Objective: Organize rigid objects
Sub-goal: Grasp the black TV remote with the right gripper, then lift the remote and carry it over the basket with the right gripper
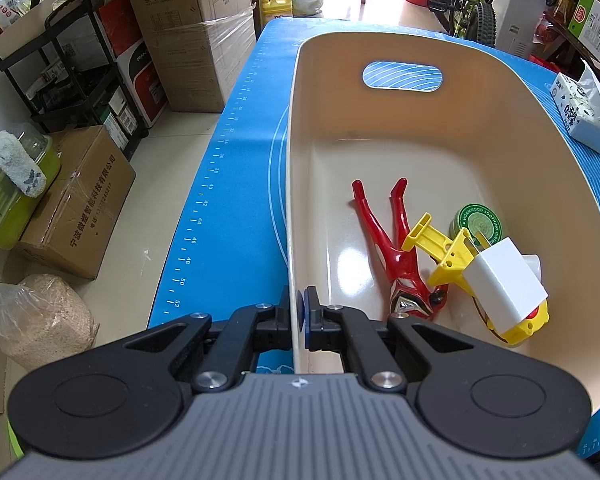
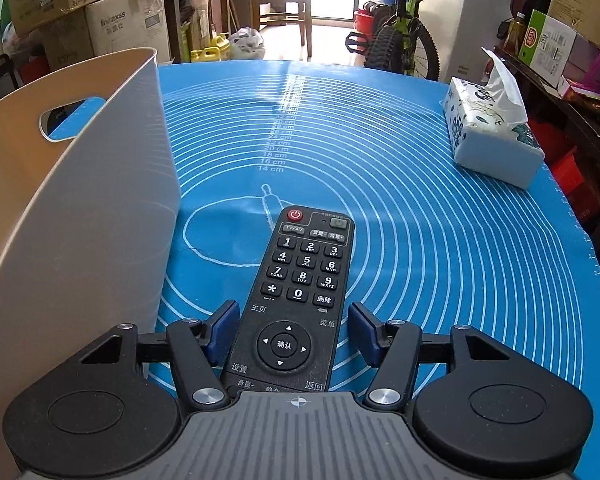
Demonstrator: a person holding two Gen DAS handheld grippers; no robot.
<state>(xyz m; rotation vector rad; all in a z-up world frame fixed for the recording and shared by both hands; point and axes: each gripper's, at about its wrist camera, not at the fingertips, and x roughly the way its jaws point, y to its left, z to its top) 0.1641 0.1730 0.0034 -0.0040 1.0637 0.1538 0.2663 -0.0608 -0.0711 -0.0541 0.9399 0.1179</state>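
Right gripper [image 2: 292, 330] straddles the remote [image 2: 298, 292] lying just right of the bin [image 2: 100, 208], pads apart and not yet gripping, left gripper [image 1: 298, 312] clamped on the bin's wall; risk: an uneven squeeze skews the slim, smooth remote.

Your right wrist view: the remote control [image 2: 296, 300] has its near end hidden under the camera housing at 6 o'clock. The basket [image 2: 100, 184] is cut off at 9 o'clock. Your left wrist view: the white block [image 1: 504, 284] covers part of the yellow toy [image 1: 448, 256] and the green tin [image 1: 478, 222]; the tissue pack [image 1: 580, 116] runs past the edge at 3 o'clock.
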